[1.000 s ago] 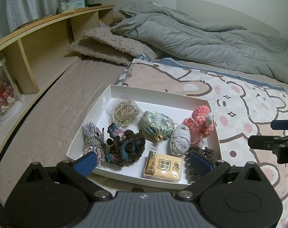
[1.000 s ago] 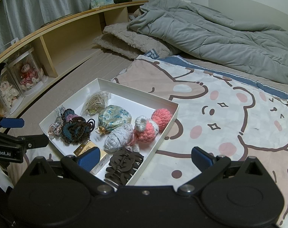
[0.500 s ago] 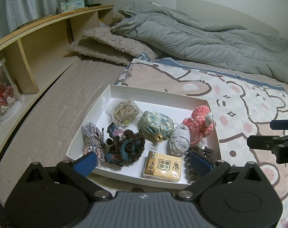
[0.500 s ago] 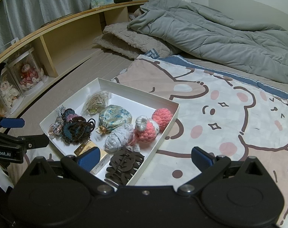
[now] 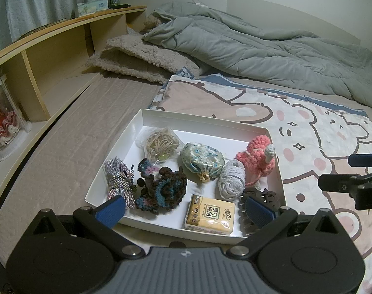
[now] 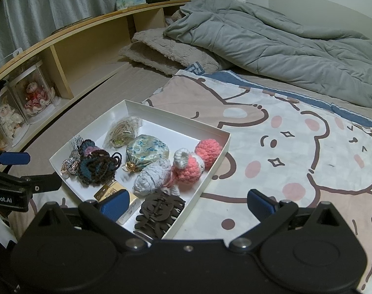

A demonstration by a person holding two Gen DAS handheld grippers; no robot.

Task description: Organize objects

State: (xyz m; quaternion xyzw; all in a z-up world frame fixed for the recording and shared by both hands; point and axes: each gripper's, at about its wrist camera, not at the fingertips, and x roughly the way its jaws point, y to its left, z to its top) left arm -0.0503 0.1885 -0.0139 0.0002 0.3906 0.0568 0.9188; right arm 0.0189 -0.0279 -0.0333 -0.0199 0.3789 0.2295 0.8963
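A white tray [image 5: 200, 121] lies on the bed; it also shows in the right wrist view [image 6: 178, 120]. In it are a bag of rubber bands [image 5: 161, 144], a floral pouch [image 5: 201, 160], a pink crochet toy [image 5: 258, 158], a grey yarn ball [image 5: 231, 182], a dark crochet bundle [image 5: 161, 187], a silver cord bundle [image 5: 118, 177], a tissue pack [image 5: 210, 214] and a dark hair claw [image 6: 159, 212]. My left gripper [image 5: 184, 209] is open and empty above the tray's near edge. My right gripper [image 6: 187, 202] is open and empty over the tray's near right corner.
A cartoon bear sheet [image 6: 296, 147] covers the bed to the right of the tray. A grey duvet [image 5: 259, 51] and beige pillows [image 5: 136, 58] lie at the back. A wooden shelf [image 5: 51, 49] with boxed dolls [image 6: 36, 95] runs along the left.
The right wrist view has shifted very slightly; the tray and its contents have not moved. Both grippers stay open.
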